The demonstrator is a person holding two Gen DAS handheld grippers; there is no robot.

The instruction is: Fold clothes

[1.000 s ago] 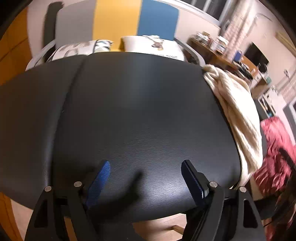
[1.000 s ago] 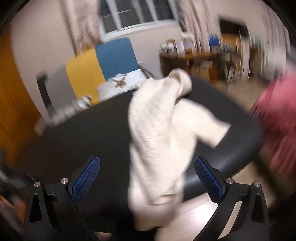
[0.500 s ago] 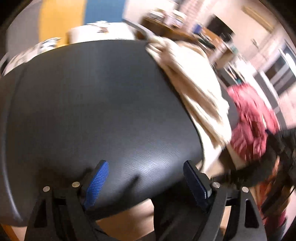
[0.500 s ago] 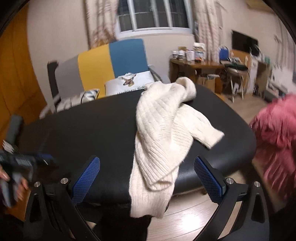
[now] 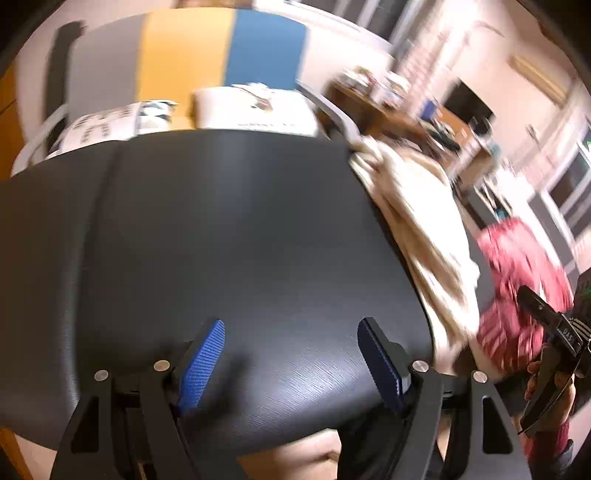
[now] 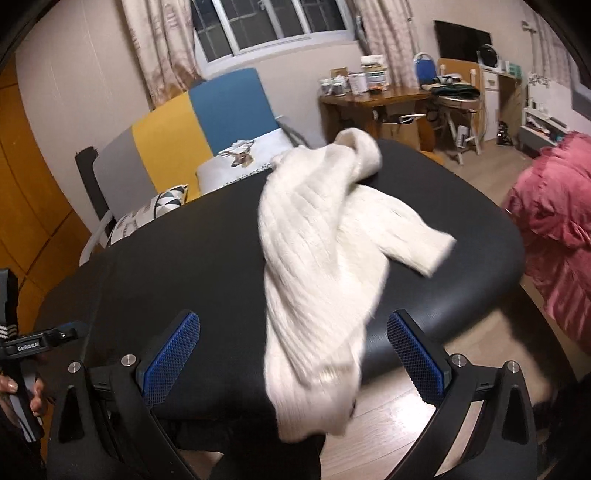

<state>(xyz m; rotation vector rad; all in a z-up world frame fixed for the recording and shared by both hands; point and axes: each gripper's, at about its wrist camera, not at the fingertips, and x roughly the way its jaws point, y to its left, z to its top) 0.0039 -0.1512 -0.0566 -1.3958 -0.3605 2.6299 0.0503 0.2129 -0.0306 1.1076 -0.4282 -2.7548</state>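
Both grippers (image 6: 293,354) agape, sweater (image 6: 317,258) untouched

Curtained window (image 6: 258,29), beige wall (image 6: 74,81), grey-yellow-blue sofa (image 6: 192,122), cluttered wooden desk (image 6: 373,99), wood floor (image 6: 391,417), orange cabinet doors (image 6: 26,192)

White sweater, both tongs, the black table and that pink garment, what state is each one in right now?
White sweater: crumpled, unfolded, lower part hanging over the table's near edge.
Left tongs: open, holding nothing, over bare table.
Right tongs: open, holding nothing, sweater in line between them.
Black table: carries only the sweater.
Pink garment: bunched up, off the table.
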